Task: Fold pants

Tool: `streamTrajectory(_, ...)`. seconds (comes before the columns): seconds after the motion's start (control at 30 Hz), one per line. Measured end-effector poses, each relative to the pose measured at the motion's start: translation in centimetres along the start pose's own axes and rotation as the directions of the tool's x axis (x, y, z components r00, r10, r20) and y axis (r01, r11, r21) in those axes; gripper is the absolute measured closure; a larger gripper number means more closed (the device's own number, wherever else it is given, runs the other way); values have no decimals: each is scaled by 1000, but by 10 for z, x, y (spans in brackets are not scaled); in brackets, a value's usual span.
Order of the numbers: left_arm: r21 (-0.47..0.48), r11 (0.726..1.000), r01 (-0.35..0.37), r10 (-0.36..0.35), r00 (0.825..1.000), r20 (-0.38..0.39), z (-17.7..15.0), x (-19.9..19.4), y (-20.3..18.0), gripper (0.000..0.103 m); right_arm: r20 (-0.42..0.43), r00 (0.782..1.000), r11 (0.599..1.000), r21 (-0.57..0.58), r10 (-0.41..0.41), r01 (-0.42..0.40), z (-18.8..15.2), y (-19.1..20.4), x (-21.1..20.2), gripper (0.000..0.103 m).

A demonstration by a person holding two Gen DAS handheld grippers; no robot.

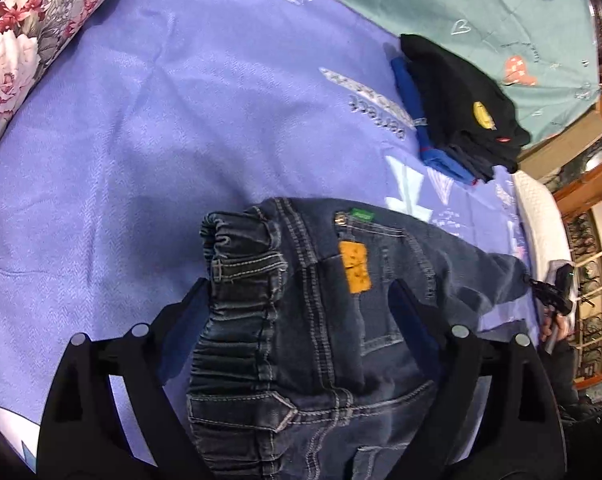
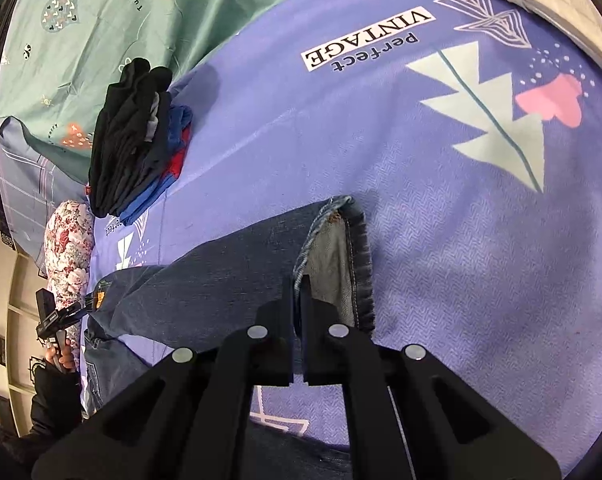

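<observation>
Dark denim pants (image 1: 321,320) lie spread on a purple bedsheet (image 1: 121,140) — the left claw (image 1: 301,312) gapes wide over the elastic waistband, pressing nothing, while the right claw (image 2: 297,300) is pinched tight on the leg hem (image 2: 353,248). Thick, limp denim likely drapes heavily; waistband and hems offer the firmest holds.

The left gripper (image 1: 301,300) is black and points slanting down. Its two fingers (image 1: 197,300) stand far apart, one on each side, with nothing pressed between them. The right gripper (image 2: 297,292) is black too and also points slanting down. Its two fingers (image 2: 287,300) are squeezed tight together. Far off at the side, a hand (image 2: 59,354) in a dark sleeve (image 2: 53,400) holds the left gripper's handle.
</observation>
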State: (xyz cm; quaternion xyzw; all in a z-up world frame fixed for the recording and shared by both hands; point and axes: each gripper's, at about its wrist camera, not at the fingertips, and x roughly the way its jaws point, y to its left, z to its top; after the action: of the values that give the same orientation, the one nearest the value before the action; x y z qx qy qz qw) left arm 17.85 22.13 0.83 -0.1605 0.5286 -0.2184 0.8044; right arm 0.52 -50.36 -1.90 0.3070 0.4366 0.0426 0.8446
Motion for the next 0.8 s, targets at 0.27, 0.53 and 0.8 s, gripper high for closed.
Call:
streamTrajectory(0.27, 20, 998, 56, -55, 998, -23, 8, 8, -3, 4, -9, 1000, 1000, 6, 1, -1, -1, 0, 5, 99)
streamTrajectory(0.53, 51, 991, -125, 129, 988, -82, 27, 52, -19, 2, -12, 1000, 999, -35, -13, 12, 0, 13, 12, 99)
streamTrajectory(0.8, 136, 949, -284, 284, 959, 19, 1, 30, -52, 43, -21, 999, 997, -73, -25, 24, 4, 16, 14, 99)
